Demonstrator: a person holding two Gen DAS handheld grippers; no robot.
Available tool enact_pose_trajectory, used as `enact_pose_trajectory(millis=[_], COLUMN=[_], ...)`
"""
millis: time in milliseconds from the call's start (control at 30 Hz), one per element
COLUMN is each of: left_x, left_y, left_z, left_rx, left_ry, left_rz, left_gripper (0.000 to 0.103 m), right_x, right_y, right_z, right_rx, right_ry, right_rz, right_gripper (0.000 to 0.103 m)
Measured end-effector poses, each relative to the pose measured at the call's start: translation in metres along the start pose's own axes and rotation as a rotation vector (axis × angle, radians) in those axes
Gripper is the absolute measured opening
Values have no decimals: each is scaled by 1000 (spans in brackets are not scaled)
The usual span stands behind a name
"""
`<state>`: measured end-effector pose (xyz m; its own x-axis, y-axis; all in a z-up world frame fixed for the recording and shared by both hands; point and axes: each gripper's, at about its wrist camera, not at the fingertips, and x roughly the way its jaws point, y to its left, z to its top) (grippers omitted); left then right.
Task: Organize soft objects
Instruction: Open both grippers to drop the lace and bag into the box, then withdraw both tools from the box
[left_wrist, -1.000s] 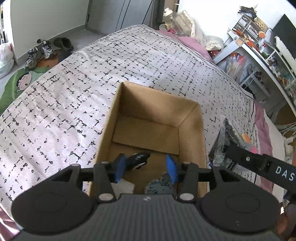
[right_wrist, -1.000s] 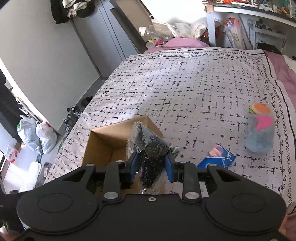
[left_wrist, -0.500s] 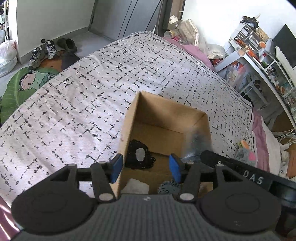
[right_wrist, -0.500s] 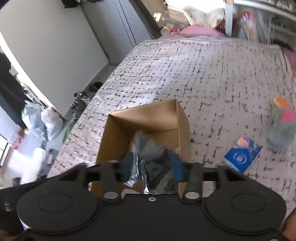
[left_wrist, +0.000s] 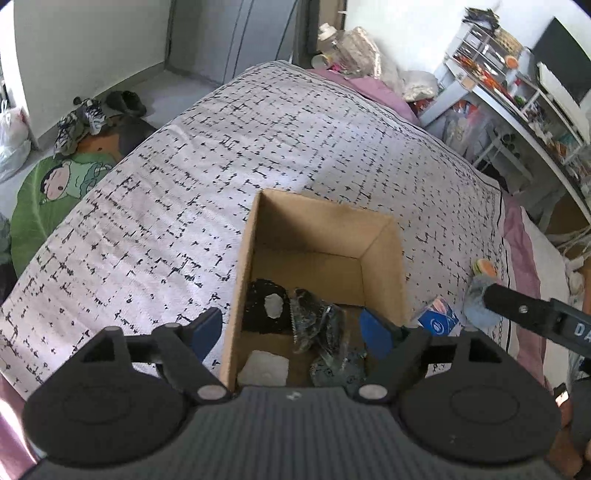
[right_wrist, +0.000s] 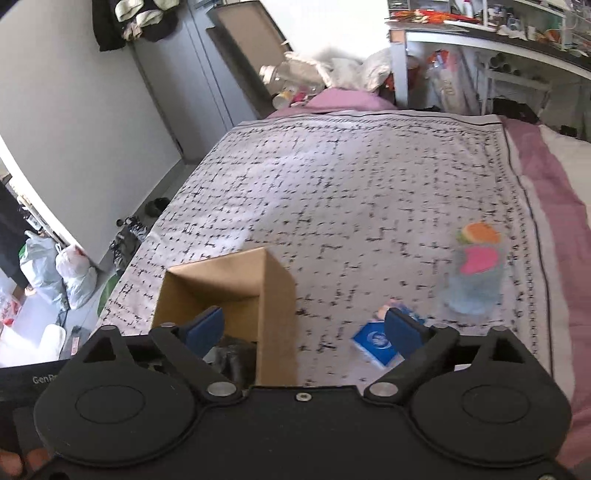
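Legible writing is limited. In the left wrist view the other black tool arm at the right edge carries the white letters "DA", cut off by the frame. In the right wrist view a black surface at the lower left reads "GenP", also cut off. The blue flat packet bears a round white logo; its text cannot be read.

The left wrist view alone shows the interior of the open brown cardboard box on the black-and-white patterned bedspread. Inside lie a crinkled clear plastic bag of dark soft items, a black fabric piece with a pale patch and a white folded item. The right wrist view shows only the box's outer wall and a dark glimpse within.

The grey plush toy with orange and pink patches rests on the bedspread near its right edge, just beyond the packet.

The left hand-held gripper is spread wide over the box, holding nothing. The right hand-held gripper is likewise wide and empty.
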<state>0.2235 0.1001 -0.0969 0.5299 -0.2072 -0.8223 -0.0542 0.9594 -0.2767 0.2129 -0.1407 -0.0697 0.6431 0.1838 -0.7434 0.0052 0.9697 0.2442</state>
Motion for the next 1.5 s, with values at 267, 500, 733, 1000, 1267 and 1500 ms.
enact_pose_trajectory(millis=[267,500,733,1000,1267,1500], left_x=[-9,-13,-12,-1,14,29], left_y=[-27,-53,-81,-116,-150,-179], left_z=[-3,-6,-7,-6,-5,-1], left_rx=[54,69,83,108,142,166], left_ry=[-8,-27,-33,-24,-22,-35], left_rz=[2,3,3,6,16,28], left_gripper=[95,102,102,102,102,102], right_x=[-20,-30,-41,-37,-24,-4], right_y=[-42,-75,-112,-145,-180,-211], right_z=[0,0,5,6,7,11], right_rx=[35,47,90,129,218,337], right_ry=[-27,-32,-50,-57,-57,-54], right_rz=[2,0,6,4,-2,-39], right_gripper=[103,103,103,103,85,51])
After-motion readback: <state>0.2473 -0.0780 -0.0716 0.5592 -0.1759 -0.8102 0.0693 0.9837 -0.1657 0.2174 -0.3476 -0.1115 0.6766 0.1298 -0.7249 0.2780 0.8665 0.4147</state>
